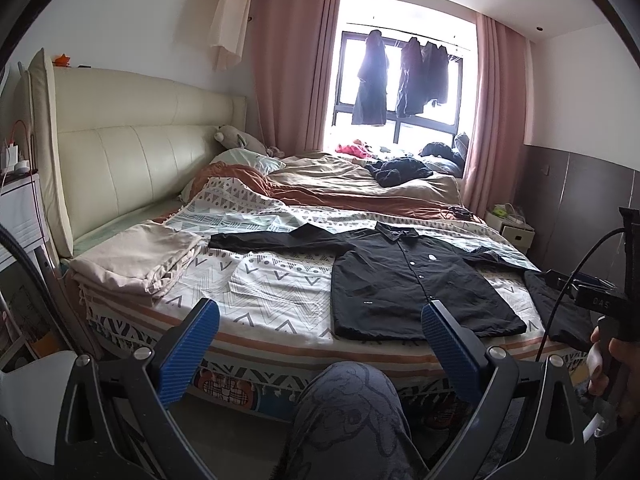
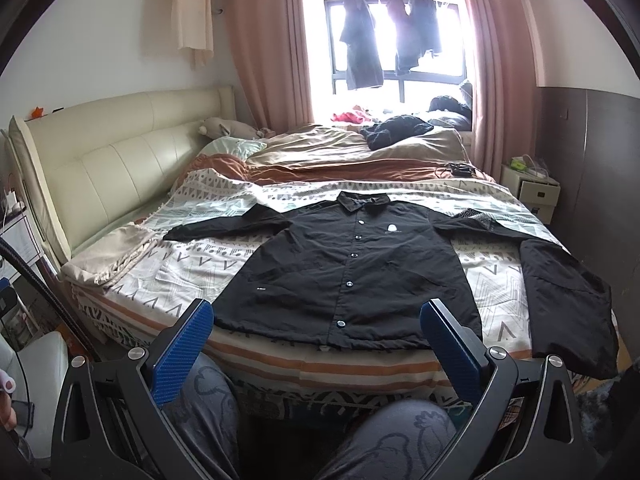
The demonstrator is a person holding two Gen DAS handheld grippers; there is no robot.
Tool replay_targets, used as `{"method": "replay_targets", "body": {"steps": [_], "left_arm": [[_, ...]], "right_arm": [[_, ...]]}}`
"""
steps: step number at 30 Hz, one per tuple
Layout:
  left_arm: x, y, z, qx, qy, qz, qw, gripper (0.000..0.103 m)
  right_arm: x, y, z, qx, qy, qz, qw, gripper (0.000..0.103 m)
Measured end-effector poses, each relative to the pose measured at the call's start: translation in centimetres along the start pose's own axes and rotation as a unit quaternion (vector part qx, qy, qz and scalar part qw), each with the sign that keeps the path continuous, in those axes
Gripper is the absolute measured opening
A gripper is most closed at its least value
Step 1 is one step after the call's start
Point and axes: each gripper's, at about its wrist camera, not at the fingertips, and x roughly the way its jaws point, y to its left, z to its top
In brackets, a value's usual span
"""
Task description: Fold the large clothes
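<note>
Black shirt spread flat, buttoned front up, along near edge of bed; collar toward far side, hem at near edge. One sleeve stretched toward headboard, other bent and draped over foot-end near corner. Folded beige cloth stacked at near corner by headboard, apart from shirt. Left gripper held short of near edge, jaws spread wide, nothing gripped. Right gripper likewise short of hem, jaws wide apart, empty. Patterned-trouser knees below both grippers.
</note>
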Motion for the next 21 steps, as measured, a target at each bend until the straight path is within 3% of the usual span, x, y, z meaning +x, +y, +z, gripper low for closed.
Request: {"method": "replay_targets", "body": {"steps": [21], "left_arm": [[0.5, 2.2, 0.4, -0.024, 0.004, 0.0, 0.9997, 0.103]], "right_arm": [[1.3, 2.0, 1.5, 0.007, -0.008, -0.016, 1.0, 0.103]]}}
